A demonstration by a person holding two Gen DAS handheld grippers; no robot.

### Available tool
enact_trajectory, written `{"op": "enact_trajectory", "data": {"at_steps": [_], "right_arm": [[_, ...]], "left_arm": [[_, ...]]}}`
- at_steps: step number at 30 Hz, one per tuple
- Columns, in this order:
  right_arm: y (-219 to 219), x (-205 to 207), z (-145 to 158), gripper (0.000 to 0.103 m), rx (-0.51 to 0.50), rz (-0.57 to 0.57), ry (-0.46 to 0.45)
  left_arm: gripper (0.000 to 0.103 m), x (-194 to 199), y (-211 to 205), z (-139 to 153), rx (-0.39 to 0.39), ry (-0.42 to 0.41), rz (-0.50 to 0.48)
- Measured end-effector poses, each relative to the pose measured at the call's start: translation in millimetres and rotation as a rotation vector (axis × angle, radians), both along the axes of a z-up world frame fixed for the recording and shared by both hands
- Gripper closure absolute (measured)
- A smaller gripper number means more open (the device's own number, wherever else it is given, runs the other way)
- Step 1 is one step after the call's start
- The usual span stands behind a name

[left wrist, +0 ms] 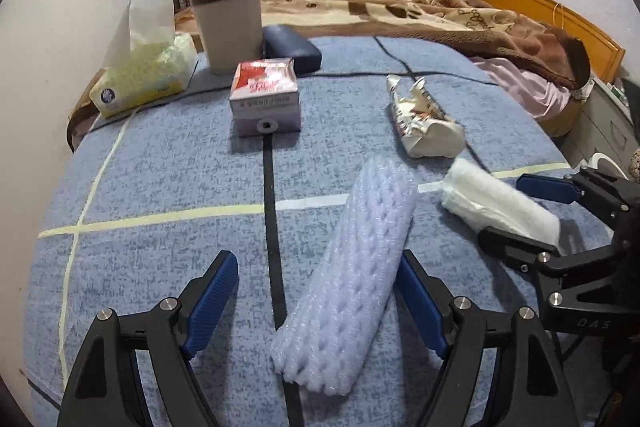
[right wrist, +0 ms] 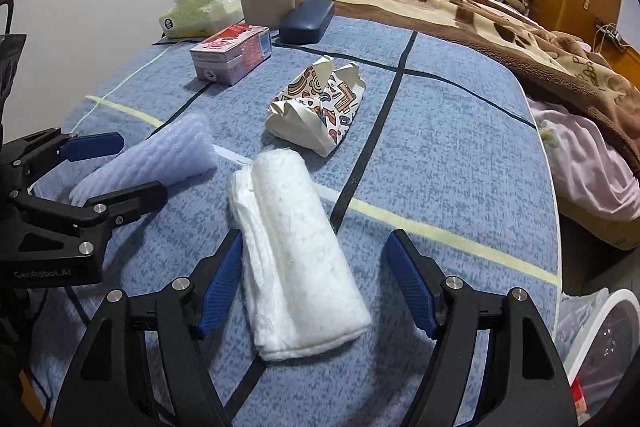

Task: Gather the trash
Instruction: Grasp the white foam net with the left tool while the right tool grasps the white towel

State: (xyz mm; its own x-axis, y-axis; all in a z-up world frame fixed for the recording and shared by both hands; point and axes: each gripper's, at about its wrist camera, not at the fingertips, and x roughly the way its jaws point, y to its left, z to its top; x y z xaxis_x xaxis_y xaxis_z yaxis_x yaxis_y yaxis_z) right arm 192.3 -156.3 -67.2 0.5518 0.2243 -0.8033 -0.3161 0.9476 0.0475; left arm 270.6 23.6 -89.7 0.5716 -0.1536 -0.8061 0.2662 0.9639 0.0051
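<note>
The left gripper (left wrist: 316, 291) is held wide open over the blue cloth (left wrist: 160, 187), with the foam net sleeve (left wrist: 356, 275) lying between its fingers; the sleeve's right side lies against the right finger (left wrist: 420, 303), while the left finger is well apart from it. The right gripper (right wrist: 316, 279) is likewise spread wide, and the rolled white wad (right wrist: 296, 247) is lodged between its fingers, close against the left one and apart from the right. Nothing is gripped by either tool.

Taking the foam net sleeve as landmark: the white wad is laid just to its right, and the crumpled printed paper box (right wrist: 320, 107) is found beyond the wad, further up the cloth. The pink carton (left wrist: 266, 99) is set well beyond the sleeve's far end, slightly to the left. Behind the carton a beige and brown bin (left wrist: 228, 15) is stood upright, with a dark blue case (left wrist: 292, 51) beside it on the right and a tissue pack (left wrist: 144, 75) on the left. At the cloth's right edge, a white-rimmed bin with a clear liner (right wrist: 600, 343) is partly seen.
</note>
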Motion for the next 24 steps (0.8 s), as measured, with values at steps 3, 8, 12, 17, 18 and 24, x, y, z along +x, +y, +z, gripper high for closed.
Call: {"op": "enact_trajectory", "data": {"at_steps": [3,8,12,17,18,24], "right_arm": [[-0.4,1.2,0.3,0.029,0.004,-0.011,0.005],[-0.5,1.2,0.1,0.031,0.015,-0.024,0.004],[-0.2,0.7,1.4,0.046,0.033,-0.02,0.003],[2.6,-2.9,2.6,0.063,0.046,-0.017,-0.006],[1.8,-3.3,2.9,0.067,0.053,-0.018,-0.006],[2.5,-6.1,5.0,0.076,0.056,-0.027,-0.026]], "left_arm": [[0.026,0.5,2.5,-1.3,-0.017,0.011,0.014],[0.043,-1.3,1.9,0.6,-0.032,0.008,0.006],[0.054,-3.2,2.1,3.1,-0.051,0.0,0.012],[0.059,-5.2,0.1,4.3,-0.063,0.001,0.016],[0.059,-6.0,-0.2,4.8,-0.067,0.003,0.016],[0.06,-12.0,0.4,9.2,-0.086,-0.012,0.033]]}}
